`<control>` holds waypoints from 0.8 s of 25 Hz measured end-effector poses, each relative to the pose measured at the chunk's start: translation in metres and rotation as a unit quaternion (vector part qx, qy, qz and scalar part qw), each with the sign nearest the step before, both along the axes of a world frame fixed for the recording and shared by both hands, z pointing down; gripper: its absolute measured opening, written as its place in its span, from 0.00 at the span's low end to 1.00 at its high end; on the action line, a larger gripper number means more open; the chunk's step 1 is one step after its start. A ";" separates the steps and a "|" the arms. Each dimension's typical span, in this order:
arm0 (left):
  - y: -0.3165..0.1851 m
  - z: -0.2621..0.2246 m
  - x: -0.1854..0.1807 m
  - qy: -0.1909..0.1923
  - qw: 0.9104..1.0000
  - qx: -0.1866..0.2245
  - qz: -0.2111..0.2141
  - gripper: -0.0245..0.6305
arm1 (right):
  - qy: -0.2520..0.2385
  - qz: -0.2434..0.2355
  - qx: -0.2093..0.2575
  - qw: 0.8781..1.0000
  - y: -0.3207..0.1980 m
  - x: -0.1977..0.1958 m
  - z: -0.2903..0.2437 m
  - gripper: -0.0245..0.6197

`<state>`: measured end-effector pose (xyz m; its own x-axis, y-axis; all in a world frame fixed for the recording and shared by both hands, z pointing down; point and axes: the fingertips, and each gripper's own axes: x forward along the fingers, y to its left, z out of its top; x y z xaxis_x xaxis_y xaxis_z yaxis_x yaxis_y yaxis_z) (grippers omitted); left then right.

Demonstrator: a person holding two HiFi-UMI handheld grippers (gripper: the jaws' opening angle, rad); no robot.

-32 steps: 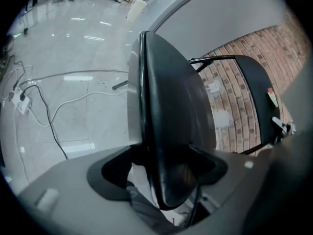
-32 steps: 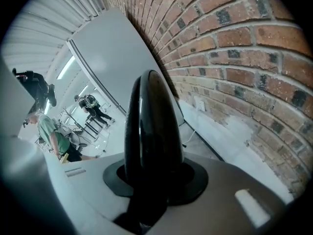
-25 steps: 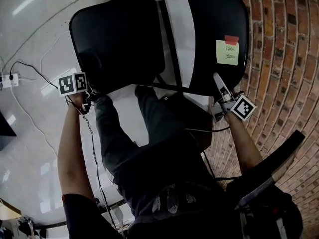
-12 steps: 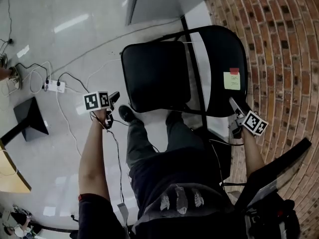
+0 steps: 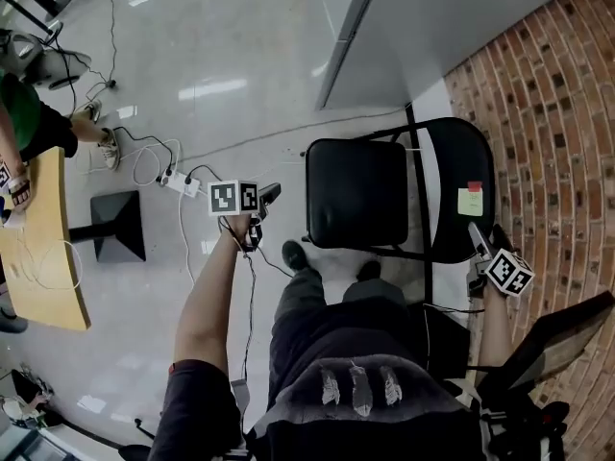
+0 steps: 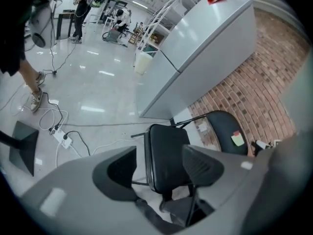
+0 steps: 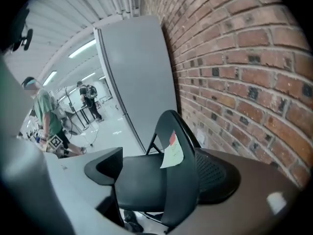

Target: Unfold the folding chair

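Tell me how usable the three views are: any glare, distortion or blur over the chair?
Head view: strong barrel bend, brick wall curves, lamp glare streaks on the glossy floor, folding chair sharp. Left gripper view: dark vignetted corners, floor reflections, chair clear. Right gripper view: bricks bow outward, sticky note sharp, writing unreadable.

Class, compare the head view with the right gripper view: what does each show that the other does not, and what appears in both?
Only the head view: the power strip with its cables on the floor, the wooden table at the left edge, and the wearer's left forearm. Only the right gripper view: the ceiling light strips and a standing person far back in the room. Both: the folding chair standing open, the yellow sticky note on its backrest, the brick wall and the grey cabinet.
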<state>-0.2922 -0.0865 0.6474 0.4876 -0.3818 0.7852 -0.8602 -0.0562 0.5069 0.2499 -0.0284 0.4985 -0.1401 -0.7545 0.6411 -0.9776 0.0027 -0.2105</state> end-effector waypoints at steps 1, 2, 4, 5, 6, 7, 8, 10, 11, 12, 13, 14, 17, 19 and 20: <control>0.000 -0.009 0.003 0.000 1.000 0.005 -0.002 0.48 | 0.013 -0.014 0.003 1.000 -0.004 -0.004 -0.004 0.74; 0.001 -0.017 0.008 0.001 1.000 0.010 -0.002 0.48 | 0.024 -0.022 0.007 0.999 -0.007 -0.006 -0.010 0.74; 0.001 -0.035 0.024 0.000 1.000 0.023 0.009 0.48 | 0.046 -0.029 0.019 0.998 -0.012 -0.006 -0.020 0.73; -0.001 -0.045 0.031 -0.002 0.999 0.032 0.016 0.48 | 0.060 -0.033 0.026 0.997 -0.016 -0.007 -0.024 0.73; -0.002 -0.055 0.036 -0.005 0.999 0.042 0.023 0.46 | 0.073 -0.041 0.033 0.996 -0.021 -0.012 -0.027 0.73; -0.003 -0.064 0.040 -0.008 0.998 0.053 0.027 0.45 | 0.084 -0.056 0.040 0.994 -0.027 -0.019 -0.031 0.72; -0.004 -0.074 0.043 -0.012 0.998 0.064 0.028 0.43 | 0.091 -0.076 0.048 0.992 -0.034 -0.029 -0.034 0.70; -0.006 -0.093 0.050 -0.016 0.996 0.084 0.021 0.41 | 0.087 -0.130 0.062 0.986 -0.048 -0.055 -0.043 0.53; -0.009 -0.103 0.054 -0.015 0.995 0.094 0.015 0.40 | 0.077 -0.159 0.068 0.982 -0.052 -0.070 -0.048 0.36; -0.012 -0.112 0.059 -0.013 0.994 0.105 0.007 0.38 | 0.064 -0.188 0.072 0.978 -0.053 -0.084 -0.053 0.18; -0.014 -0.122 0.064 -0.011 0.993 0.116 -0.003 0.33 | 0.049 -0.214 0.074 0.973 -0.052 -0.097 -0.057 0.04; -0.016 -0.131 0.069 -0.010 0.992 0.128 -0.016 0.24 | 0.035 -0.236 0.075 0.968 -0.050 -0.110 -0.061 0.04; -0.013 -0.160 0.094 -0.011 0.986 0.161 -0.044 0.04 | -0.004 -0.281 0.076 0.957 -0.037 -0.132 -0.069 0.04; -0.003 -0.181 0.118 -0.017 0.982 0.186 -0.042 0.04 | -0.031 -0.292 0.077 0.953 -0.026 -0.136 -0.074 0.04; 0.004 -0.193 0.128 -0.025 0.978 0.202 -0.040 0.04 | -0.050 -0.296 0.077 0.951 -0.020 -0.138 -0.076 0.04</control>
<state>-0.1644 -0.0824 0.4543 0.4082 -0.7007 0.5852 -0.8934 -0.1750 0.4137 0.1122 -0.0485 0.4230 -0.6238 -0.6083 0.4908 -0.7703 0.5849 -0.2542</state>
